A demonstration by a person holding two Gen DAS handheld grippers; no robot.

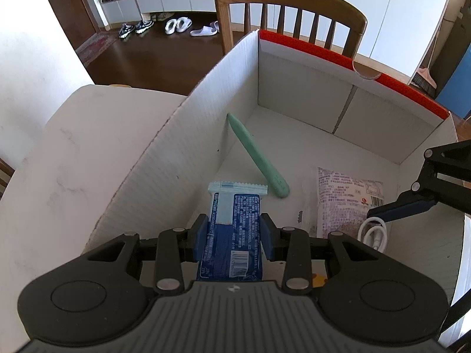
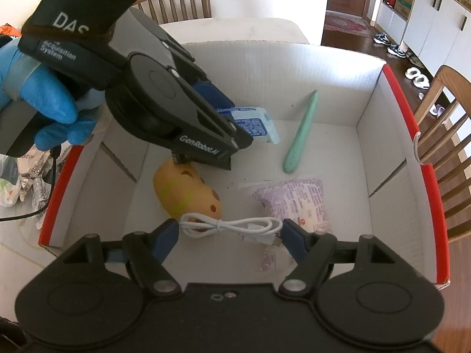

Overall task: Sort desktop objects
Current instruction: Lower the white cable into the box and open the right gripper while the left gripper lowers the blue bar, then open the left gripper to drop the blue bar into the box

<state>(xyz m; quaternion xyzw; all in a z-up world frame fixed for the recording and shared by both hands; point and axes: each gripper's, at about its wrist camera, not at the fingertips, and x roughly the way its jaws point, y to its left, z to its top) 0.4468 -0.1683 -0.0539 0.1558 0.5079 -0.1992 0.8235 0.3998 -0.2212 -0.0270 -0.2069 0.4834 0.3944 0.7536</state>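
My left gripper [image 1: 232, 232] is shut on a blue-and-white packet [image 1: 232, 206], which hangs low inside a white cardboard box with a red rim [image 1: 176, 147]. In the right wrist view a blue-gloved hand holds that left gripper [image 2: 229, 114] over the box [image 2: 379, 135], with the packet [image 2: 259, 123] sticking out of it. My right gripper [image 2: 231, 232] stands wide, its pads pressing both ends of a bundled white cable [image 2: 229, 225]. On the box floor lie a green pen-shaped object [image 1: 256, 156], a purple snack packet [image 1: 344, 200] and a yellow potato-like toy [image 2: 185, 191].
The box stands on a white table [image 1: 73, 147]. A wooden chair [image 1: 291, 8] stands behind it and another chair [image 2: 447, 135] is at the right. Crumpled wrappers [image 2: 26, 173] and a black cord [image 2: 29, 214] lie on the table left of the box.
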